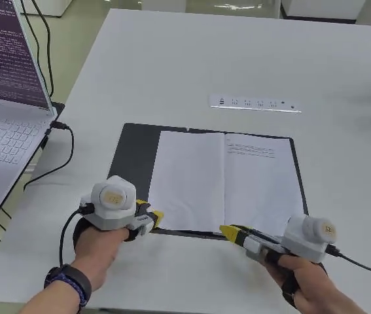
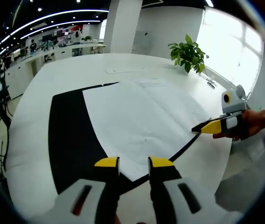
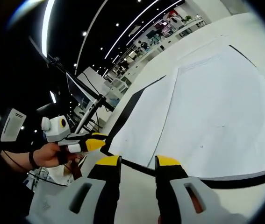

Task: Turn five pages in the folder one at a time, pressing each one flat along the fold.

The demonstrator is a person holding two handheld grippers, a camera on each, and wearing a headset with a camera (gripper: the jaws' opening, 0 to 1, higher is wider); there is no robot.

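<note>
A black folder (image 1: 133, 160) lies open on the white table, with a blank white page (image 1: 188, 176) left of the fold and a page with a few lines of print (image 1: 260, 186) right of it. My left gripper (image 1: 154, 219) (image 2: 133, 162) hovers at the near left corner of the blank page, jaws slightly apart with nothing between them. My right gripper (image 1: 228, 230) (image 3: 138, 161) sits at the folder's near edge close to the fold, jaws also apart and empty. Each gripper shows in the other's view: the right gripper (image 2: 202, 127) and the left gripper (image 3: 97, 140).
An open laptop (image 1: 2, 98) stands at the table's left edge, with black cables (image 1: 64, 154) trailing toward the folder. A white power strip (image 1: 256, 103) lies beyond the folder. A potted plant (image 2: 188, 53) stands far off. The table's near edge is just behind my hands.
</note>
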